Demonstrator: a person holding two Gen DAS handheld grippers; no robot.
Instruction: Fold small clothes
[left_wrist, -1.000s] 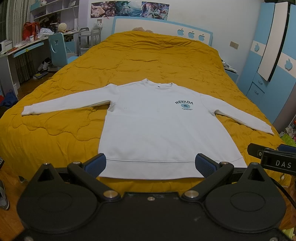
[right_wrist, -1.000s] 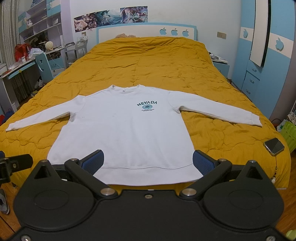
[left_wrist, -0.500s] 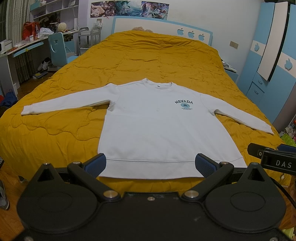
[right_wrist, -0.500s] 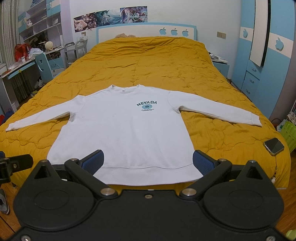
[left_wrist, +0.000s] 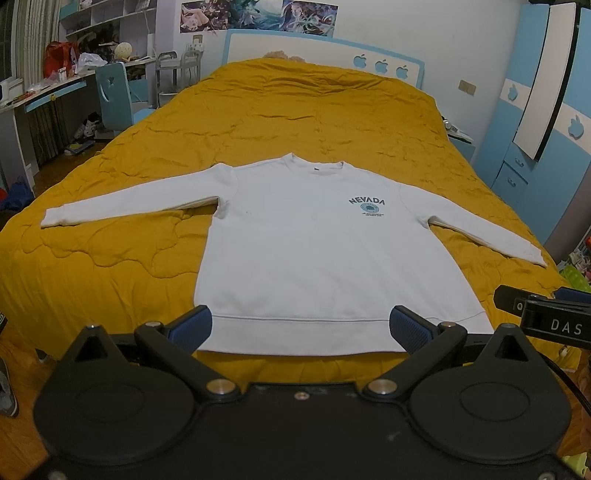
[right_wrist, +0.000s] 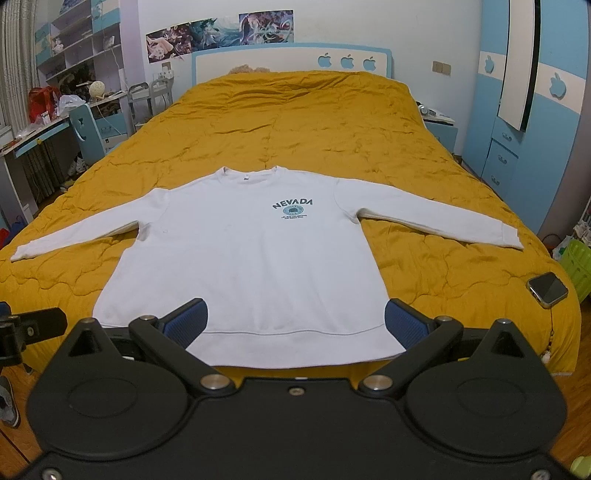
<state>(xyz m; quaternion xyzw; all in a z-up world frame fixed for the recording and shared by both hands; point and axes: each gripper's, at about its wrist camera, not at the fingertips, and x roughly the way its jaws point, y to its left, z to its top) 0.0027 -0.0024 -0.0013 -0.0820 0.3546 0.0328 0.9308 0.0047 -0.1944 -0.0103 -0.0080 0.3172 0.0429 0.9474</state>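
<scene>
The sweatshirt lies flat, face up, on the bed, sleeves spread. The left gripper and right gripper hang wide open (holding nothing) short of the hem. Probably each should take a sleeve cuff first and fold inward.

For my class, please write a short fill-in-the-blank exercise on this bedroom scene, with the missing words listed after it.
1. The white sweatshirt lies flat with both sleeves spread on a quilt coloured ____.
2. The word printed on its chest is ____.
3. The left gripper and the right gripper both hold ____.
4. The phone lies near the bed's ____ edge.

Missing words: yellow; NEVADA; nothing; right
</scene>
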